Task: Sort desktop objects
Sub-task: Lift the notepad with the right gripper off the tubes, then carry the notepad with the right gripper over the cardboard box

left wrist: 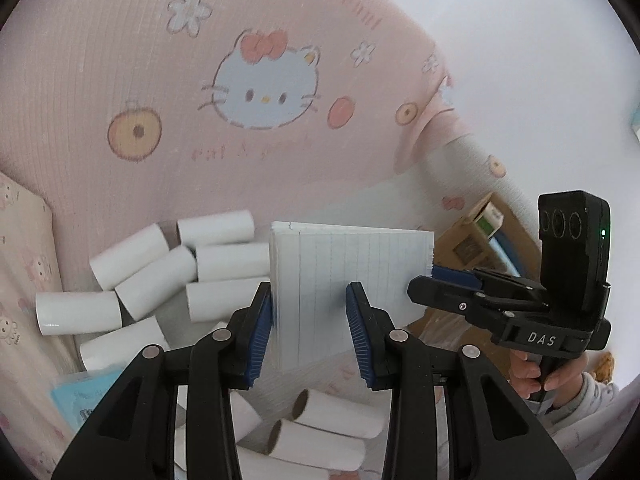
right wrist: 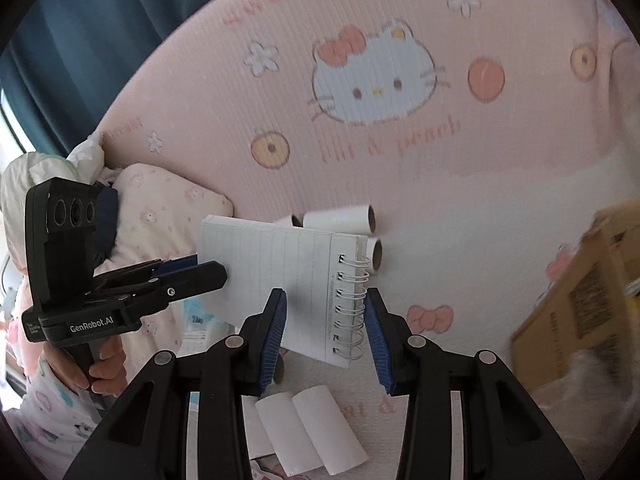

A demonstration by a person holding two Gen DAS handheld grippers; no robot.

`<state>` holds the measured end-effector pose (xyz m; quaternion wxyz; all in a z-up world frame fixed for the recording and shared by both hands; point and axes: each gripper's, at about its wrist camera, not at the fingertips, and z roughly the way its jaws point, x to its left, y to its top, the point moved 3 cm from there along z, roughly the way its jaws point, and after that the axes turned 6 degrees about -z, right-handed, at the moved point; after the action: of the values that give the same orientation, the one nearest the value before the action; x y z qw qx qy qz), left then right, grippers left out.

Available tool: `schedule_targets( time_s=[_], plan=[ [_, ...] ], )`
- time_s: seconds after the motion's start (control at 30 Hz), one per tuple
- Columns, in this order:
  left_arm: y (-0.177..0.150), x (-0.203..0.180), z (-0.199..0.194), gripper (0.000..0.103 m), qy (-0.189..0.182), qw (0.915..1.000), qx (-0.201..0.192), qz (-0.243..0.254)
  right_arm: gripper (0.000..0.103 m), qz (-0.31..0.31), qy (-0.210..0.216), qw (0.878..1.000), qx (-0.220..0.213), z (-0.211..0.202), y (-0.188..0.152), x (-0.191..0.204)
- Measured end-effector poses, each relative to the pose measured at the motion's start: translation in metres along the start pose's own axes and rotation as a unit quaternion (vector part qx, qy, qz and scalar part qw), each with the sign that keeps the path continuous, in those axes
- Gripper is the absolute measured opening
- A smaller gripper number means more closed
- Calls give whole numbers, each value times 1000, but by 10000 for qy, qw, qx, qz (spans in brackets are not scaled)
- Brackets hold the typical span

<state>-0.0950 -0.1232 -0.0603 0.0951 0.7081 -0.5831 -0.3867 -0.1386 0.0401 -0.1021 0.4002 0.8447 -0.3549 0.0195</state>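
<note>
The notepad (left wrist: 352, 276) hangs in the air above the pink bedspread (left wrist: 120, 80), carried between both tools: the left gripper (left wrist: 310, 334) clamps its plain edge, the right gripper (right wrist: 326, 338) clamps its spiral-bound edge. This looks like the carrying step, the pad already lifted clear of the paper tubes (left wrist: 224, 264) scattered beneath. Next, both hands must travel together, keeping the pad level, to wherever it belongs. Only the right view shows the wire binding (right wrist: 354, 304); only the left view shows the large tube pile at left.
</note>
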Motion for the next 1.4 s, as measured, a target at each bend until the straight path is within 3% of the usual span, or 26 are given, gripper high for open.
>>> schedule_targets(
  time_s=[0.23,0.37,0.73,0.97,1.2,1.4],
  plan=[
    [5,-37,-4,39,43,9995,-133,269,38,-4,-22,9996,-271,-30,-1,-4],
    [10,-64,-3,39,-115,9986,-212,461,38,101,-74,9990,-436,-52,-2,-15],
    [24,-149,28,39,-456,9925,-166,1122,38,594,-597,9902,-1111,-122,-11,-63],
    [25,-184,52,39,-602,9885,9,1386,38,1014,-727,9849,-1201,-147,-26,-90],
    [29,-216,85,39,-874,9850,371,1440,38,1125,-1235,9788,-1186,-167,-30,-117],
    [32,-243,112,39,-1073,9774,651,1701,38,1380,-1426,9725,-1219,-187,-40,-143]
  ],
)
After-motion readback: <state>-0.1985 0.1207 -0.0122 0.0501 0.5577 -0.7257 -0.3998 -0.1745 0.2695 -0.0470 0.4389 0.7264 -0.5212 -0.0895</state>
